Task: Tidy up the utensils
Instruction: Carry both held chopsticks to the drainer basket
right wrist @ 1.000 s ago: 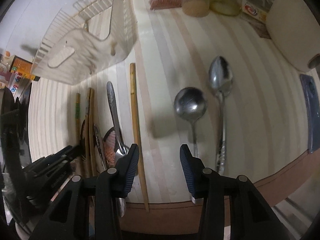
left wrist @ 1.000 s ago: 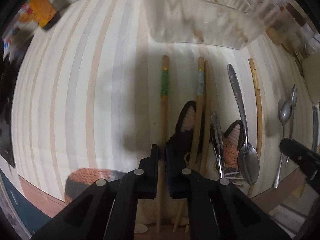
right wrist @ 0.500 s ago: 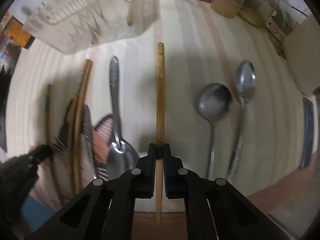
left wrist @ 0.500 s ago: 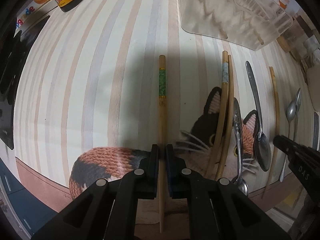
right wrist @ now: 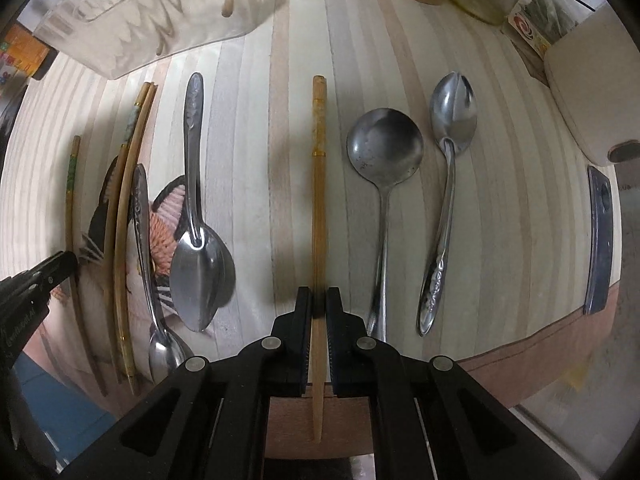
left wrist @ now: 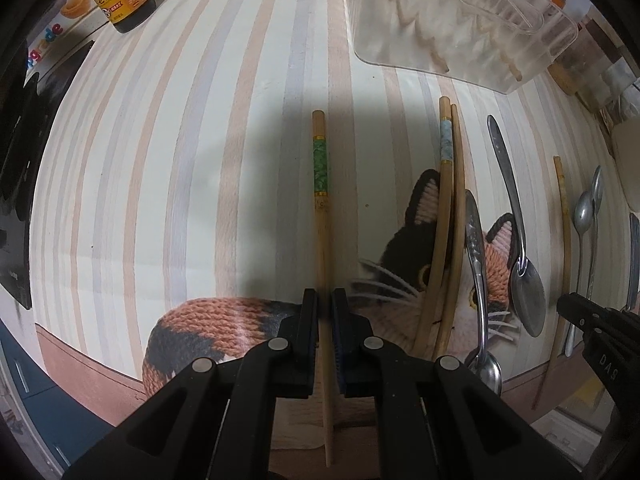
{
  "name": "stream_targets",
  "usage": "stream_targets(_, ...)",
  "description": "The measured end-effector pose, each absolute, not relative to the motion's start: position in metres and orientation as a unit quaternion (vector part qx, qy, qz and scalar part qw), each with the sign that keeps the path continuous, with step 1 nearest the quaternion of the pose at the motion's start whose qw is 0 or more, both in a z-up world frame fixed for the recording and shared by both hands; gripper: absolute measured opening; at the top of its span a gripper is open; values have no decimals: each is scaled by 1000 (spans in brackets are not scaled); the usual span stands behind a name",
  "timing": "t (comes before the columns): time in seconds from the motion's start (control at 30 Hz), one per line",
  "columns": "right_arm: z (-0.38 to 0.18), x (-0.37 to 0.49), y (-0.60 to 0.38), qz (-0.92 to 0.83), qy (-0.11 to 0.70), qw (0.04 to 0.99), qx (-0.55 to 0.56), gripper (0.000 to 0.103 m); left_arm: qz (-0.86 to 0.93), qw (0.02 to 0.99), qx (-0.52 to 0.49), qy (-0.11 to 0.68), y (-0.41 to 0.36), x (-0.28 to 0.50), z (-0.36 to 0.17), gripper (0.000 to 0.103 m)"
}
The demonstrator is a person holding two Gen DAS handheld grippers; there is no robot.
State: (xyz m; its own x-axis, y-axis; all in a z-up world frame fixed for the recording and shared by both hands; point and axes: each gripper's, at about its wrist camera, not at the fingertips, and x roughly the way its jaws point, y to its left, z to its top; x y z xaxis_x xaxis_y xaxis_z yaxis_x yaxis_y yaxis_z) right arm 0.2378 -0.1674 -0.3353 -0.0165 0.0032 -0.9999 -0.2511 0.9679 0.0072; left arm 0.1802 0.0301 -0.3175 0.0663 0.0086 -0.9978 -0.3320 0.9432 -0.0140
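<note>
Both wrist views look steeply down, close, sharing the striped table (left wrist: 168, 168).

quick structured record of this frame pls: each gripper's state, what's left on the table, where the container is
left gripper: shut on green-banded chopstick
right gripper: shut on plain chopstick
chopsticks on table: touching pair, one blue-banded
spoons on table: two left of the plain chopstick, two to its right
container: clear plastic basket, beyond the utensils
surface: striped tablecloth with cat print
</note>
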Motion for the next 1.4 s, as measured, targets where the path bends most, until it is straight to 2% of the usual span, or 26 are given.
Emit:
stream_targets(0.5, -313, 234, -166, 91, 693, 711, -79, 7, 119, 731, -121, 661, 38, 169, -297, 5)
stream_targets(0.87, -230, 230, -178, 118, 637, 761, -32, 7, 122, 801, -112, 576, 45, 164, -196, 5)
stream_targets(1.13, -153, 260, -177, 156, 585, 796, 1, 7, 101, 851, -127, 499, 57, 199, -106, 5)
stream_targets(1.27, -132, 291, -172, 175, 571, 802, 24, 7, 84, 859, -138, 485, 61, 229, -81, 5)
stream_targets(1.4, -115, 329, -158, 186, 558, 808, 31, 7, 67, 852, -156, 495, 67, 268, -77, 5)
